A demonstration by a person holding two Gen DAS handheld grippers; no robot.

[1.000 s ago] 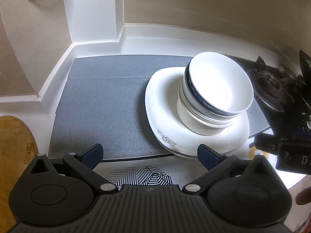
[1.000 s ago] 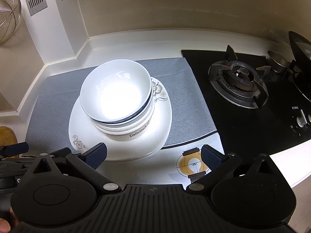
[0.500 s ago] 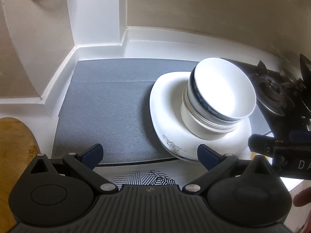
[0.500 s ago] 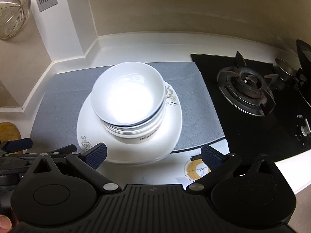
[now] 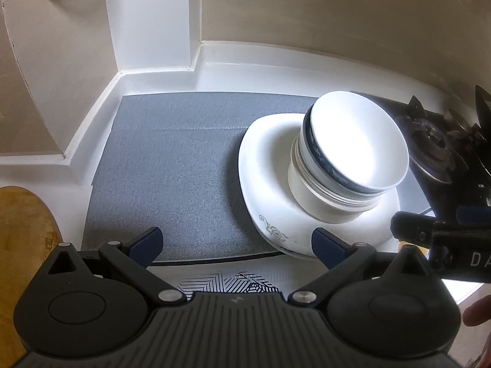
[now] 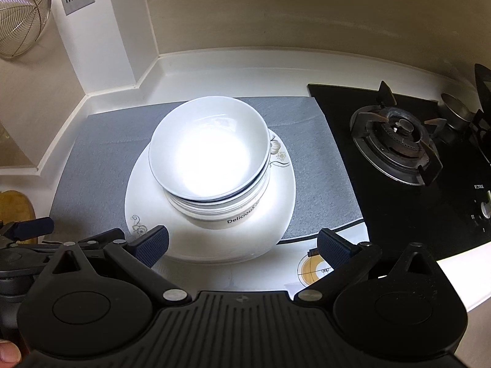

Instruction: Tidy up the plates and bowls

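A stack of white bowls sits on stacked white square plates with a floral mark, on a grey mat. The top bowl has a dark blue band; a lower one reads "Delicious". The stack also shows in the left wrist view, on the plates at the right end of the mat. My right gripper is open and empty, just in front of the plates. My left gripper is open and empty, over the mat's front edge, left of the plates.
A black gas hob lies right of the mat. A wooden board lies at the left. A wire strainer hangs on the wall. White counter upstand and a wall corner stand behind the mat.
Both grippers have drawn back and shifted a little; the stack sits slightly further right in the left view and more central in the right view. The dishes have not moved.
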